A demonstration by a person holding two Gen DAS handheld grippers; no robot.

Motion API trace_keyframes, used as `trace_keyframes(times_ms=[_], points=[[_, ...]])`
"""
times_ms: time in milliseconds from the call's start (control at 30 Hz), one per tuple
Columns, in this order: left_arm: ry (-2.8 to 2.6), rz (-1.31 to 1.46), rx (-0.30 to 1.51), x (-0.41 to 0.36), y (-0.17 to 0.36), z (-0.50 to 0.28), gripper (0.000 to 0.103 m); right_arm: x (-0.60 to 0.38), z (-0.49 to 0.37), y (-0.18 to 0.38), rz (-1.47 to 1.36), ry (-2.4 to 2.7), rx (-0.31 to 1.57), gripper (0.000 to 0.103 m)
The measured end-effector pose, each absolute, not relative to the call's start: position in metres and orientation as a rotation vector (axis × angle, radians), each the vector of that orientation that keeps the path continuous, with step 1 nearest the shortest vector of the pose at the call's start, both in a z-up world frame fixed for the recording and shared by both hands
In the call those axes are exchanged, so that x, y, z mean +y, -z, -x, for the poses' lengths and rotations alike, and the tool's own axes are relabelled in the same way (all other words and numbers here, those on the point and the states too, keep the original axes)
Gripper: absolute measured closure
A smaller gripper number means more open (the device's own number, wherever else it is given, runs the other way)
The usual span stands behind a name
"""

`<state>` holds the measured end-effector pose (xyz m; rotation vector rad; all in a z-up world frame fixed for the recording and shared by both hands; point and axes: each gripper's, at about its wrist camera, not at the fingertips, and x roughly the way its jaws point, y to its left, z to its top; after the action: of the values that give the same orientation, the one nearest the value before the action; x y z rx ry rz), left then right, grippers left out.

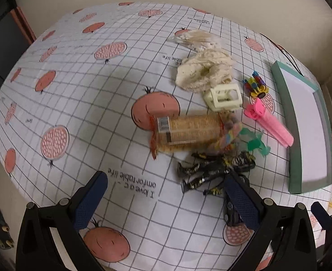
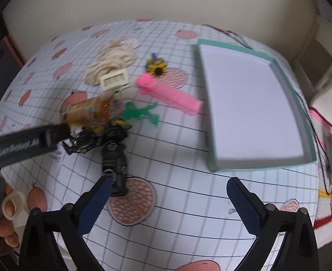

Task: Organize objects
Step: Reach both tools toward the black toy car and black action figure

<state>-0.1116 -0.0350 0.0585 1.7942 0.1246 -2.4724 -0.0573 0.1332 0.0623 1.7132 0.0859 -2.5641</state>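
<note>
1. My left claw (image 1: 163, 192) hung wide and empty over the worktop (image 1: 80, 94), its right finger beside the dark wrapped sweets (image 1: 213, 171).
2. The clutter lay mid-worktop: cracker pack (image 1: 188, 133), cream frame (image 1: 224, 97), pink tube (image 1: 269, 124).
3. A black toy (image 2: 116, 164) lay just ahead of my right claw (image 2: 170, 194), touching or nearly touching its left finger, long axis running away from me.
4. My right claw stood wide, holding nothing, nearer the toy.
5. The empty teal box (image 2: 251, 108) sat by the worktop's right edge.
</note>
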Motion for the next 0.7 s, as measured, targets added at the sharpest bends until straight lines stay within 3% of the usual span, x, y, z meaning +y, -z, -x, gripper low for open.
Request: trace_keyframes(times_ms=[300,700], points=[[2.459,-1.805,-0.006,-0.023,-0.056,0.138,0.000,0.107,0.080,-0.047,-1.766,2.431,0.134,0.000],[2.513,-1.802,-0.007,-0.027,-0.051,0.135,0.000,0.084,0.085,-0.018,-1.764,2.372,0.167,0.003]])
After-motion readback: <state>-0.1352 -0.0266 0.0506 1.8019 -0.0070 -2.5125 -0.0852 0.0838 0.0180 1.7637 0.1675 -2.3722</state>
